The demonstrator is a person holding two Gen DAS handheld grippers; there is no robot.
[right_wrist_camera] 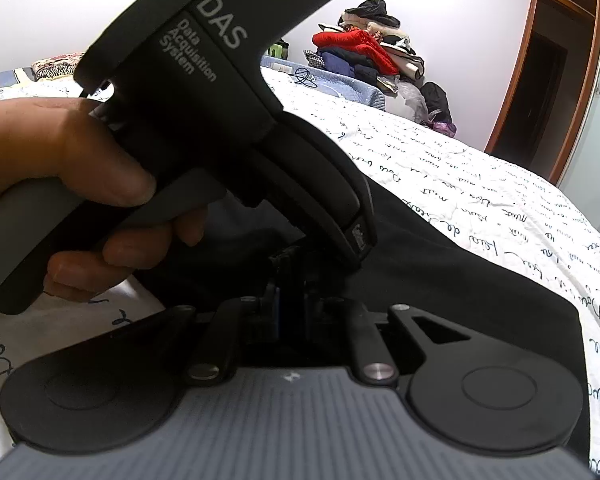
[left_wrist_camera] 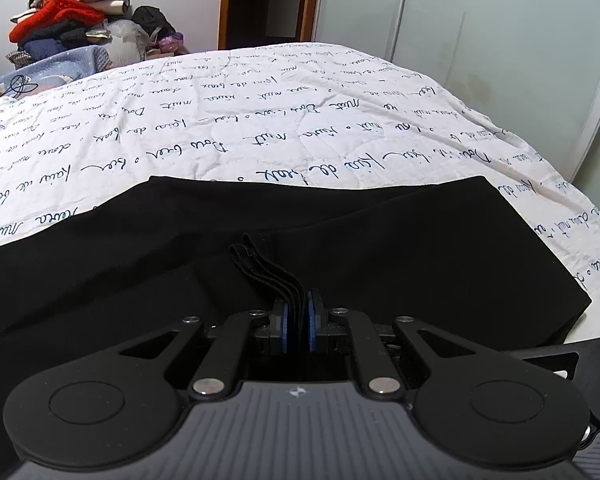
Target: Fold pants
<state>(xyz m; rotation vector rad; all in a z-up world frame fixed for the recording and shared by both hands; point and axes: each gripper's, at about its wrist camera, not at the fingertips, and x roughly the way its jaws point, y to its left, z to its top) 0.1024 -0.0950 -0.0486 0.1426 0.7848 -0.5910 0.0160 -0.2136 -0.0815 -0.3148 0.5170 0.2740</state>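
Black pants (left_wrist_camera: 380,240) spread flat across the script-printed white bedspread (left_wrist_camera: 260,112). Left gripper (left_wrist_camera: 298,322) pinched tight on a bunched stack of pant edges. Right gripper (right_wrist_camera: 290,308) nearly closed, clamping dark pant fabric just beside the left hand (right_wrist_camera: 72,168).

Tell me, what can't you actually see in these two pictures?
- Pants, left view: near part hidden behind the left gripper; left end cut off by the edge.
- Right gripper, right view: fingertips dark, what they pinch unclear; the other tool and hand cover the pants behind.
- Clothes pile: too small to sort.
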